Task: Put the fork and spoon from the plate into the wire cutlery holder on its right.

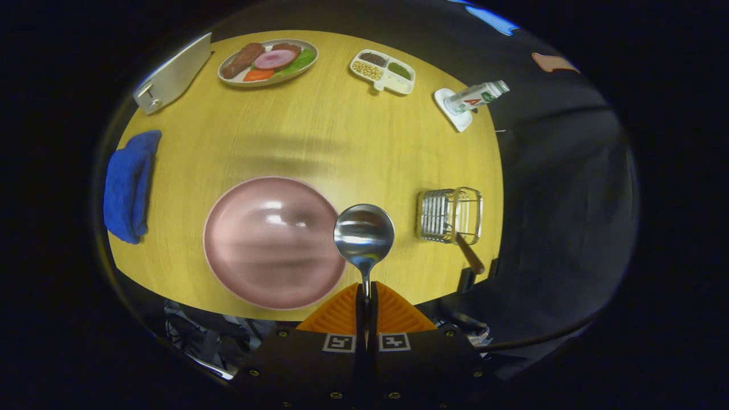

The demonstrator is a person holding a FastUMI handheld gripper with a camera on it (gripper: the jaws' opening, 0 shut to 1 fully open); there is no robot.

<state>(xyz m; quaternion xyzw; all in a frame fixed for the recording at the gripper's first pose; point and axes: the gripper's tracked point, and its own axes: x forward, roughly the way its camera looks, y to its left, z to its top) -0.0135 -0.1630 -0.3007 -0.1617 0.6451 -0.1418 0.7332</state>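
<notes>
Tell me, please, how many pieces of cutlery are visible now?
2. The spoon is clamped between the fingers of the gripper, raised above the pink plate. A brown-handled piece, probably the fork, stands in the wire holder.

- Spoon (pixel 364 235): we see the bowl and neck; the rest of the handle is hidden between the gripper (pixel 367 299) fingers, which are closed on it.
- Pink plate (pixel 273 242): surface is motion-blurred, and the spoon bowl covers part of its right rim.
- Wire cutlery holder (pixel 450 215): a brown handle (pixel 470 254) sticks out of it; its working end is hidden by the wires, so we can't tell if it is the fork.
- Bottle (pixel 475 97): label too small to tell.
- Blue cloth (pixel 128 185): it overhangs the table (pixel 319 131) edge, and its outer side is lost in the dark.
</notes>
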